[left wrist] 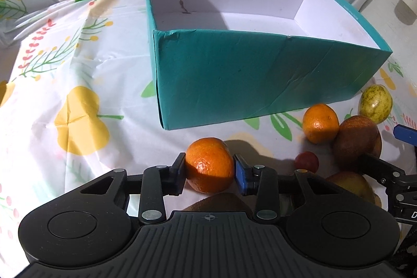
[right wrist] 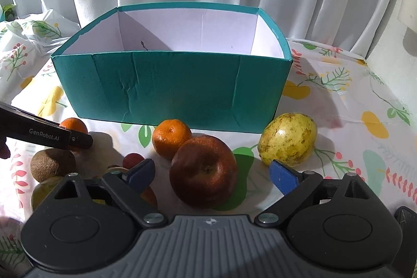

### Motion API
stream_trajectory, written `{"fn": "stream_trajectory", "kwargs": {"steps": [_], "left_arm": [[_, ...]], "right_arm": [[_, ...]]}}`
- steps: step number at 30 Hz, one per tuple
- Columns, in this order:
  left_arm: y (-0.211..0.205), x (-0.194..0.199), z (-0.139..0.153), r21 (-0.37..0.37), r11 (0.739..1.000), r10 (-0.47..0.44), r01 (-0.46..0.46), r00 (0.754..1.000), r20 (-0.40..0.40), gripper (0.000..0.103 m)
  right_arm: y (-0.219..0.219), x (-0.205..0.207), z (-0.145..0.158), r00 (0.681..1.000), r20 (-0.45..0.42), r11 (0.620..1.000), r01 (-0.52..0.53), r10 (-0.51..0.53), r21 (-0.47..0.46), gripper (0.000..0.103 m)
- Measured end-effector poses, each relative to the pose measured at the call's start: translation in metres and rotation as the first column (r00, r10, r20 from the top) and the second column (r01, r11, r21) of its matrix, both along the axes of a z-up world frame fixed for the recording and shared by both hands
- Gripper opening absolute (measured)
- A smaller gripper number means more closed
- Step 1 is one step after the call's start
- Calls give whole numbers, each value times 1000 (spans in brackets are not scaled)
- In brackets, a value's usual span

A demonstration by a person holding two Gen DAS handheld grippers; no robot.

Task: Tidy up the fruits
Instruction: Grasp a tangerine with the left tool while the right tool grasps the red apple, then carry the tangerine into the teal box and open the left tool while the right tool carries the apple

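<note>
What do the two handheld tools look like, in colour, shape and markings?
Both look the same. The left tool and the right tool each have a black plastic body with a ribbed grey centre plate bearing a small crosshair mark, two round black discs, black linkage arms with silver rivets, and blue fingertip pads. The left tool's side reads "GenRobot.AI" in white. No cables or sleeves show.

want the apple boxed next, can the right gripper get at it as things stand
Probably yes. The right gripper is open, and the apple sits right between its fingers with nothing in front of it. The orange touches the apple's far side, but the sides the fingers would close on look free.
</note>
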State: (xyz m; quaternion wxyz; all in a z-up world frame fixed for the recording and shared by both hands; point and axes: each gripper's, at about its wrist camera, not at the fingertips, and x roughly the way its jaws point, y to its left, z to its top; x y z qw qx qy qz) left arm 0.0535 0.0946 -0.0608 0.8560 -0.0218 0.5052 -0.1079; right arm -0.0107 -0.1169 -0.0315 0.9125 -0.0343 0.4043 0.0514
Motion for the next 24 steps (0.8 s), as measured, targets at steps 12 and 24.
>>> {"fn": "stream_trajectory", "kwargs": {"steps": [12,24], "left_arm": [[-4,-19,41,-82,996,-15,21,998,68,40],[-33,-26,107,-70,996,-38,55,974,225,40]], "right_arm": [[-5,29,-22,994,-111,994,-1,13,111,70],[-26,8,13,1000,14,986,17,-20,167,66]]}}
